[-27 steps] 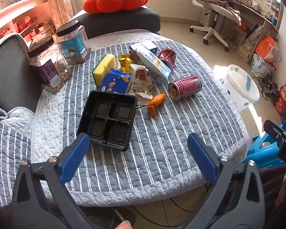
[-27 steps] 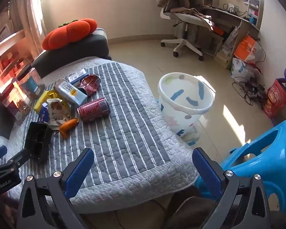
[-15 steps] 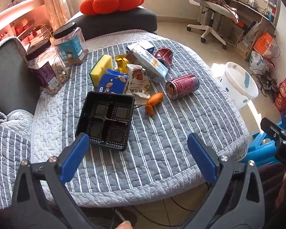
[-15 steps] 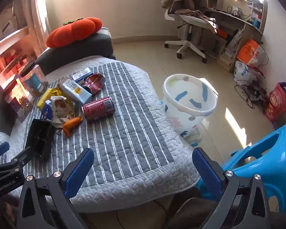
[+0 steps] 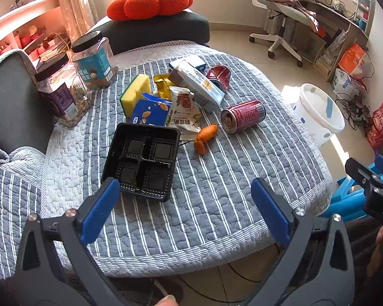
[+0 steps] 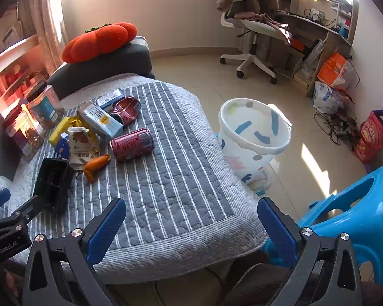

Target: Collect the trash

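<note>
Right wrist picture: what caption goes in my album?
Open right claw above a quilted table, red can and white bucket ahead.

On the grey striped quilted tabletop [image 5: 217,204]: black four-compartment plastic tray [image 5: 143,160], directly ahead of the left gripper [image 5: 183,191], nearest its left finger. Behind the tray: blue cardboard snack box [image 5: 150,112] and white snack pouch [image 5: 185,111]. Right of the tray: orange peel [image 5: 204,137]; farther right, red drinks can [image 5: 242,116] on its side. On the floor, right of the tabletop and ahead of the right gripper [image 6: 191,219]: white plastic bucket [image 6: 252,137].
</note>
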`<state>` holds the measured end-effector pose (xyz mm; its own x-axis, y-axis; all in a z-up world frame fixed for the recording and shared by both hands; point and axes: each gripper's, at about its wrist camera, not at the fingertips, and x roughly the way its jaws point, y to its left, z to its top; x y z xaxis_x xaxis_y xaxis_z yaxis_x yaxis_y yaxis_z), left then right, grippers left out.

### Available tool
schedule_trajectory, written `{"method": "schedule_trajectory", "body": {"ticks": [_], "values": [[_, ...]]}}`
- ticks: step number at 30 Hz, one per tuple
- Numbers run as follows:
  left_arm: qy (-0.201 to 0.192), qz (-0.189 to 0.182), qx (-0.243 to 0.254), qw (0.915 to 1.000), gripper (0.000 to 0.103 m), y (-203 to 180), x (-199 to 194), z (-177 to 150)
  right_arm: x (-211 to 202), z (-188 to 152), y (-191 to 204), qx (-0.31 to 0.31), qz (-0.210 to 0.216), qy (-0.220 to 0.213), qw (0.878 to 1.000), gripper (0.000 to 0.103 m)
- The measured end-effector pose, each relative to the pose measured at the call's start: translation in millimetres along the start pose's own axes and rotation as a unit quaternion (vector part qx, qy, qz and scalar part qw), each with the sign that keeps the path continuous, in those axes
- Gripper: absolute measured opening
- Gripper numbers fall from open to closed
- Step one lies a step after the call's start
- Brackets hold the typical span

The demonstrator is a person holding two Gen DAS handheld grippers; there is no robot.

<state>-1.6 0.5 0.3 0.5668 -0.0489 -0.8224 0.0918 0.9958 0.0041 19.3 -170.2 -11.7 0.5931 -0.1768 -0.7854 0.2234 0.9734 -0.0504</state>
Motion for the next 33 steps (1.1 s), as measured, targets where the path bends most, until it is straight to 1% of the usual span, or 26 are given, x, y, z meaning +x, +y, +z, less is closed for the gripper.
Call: {"method": "schedule_trajectory", "body": {"ticks": [33], "values": [[-0.002, -0.001, 0.003, 1.0, 0.102, -1.9, -0.6, -1.0, 2.0, -2.3, 1.9, -0.001, 0.0, 0.002, 1.0, 0.103]]}}
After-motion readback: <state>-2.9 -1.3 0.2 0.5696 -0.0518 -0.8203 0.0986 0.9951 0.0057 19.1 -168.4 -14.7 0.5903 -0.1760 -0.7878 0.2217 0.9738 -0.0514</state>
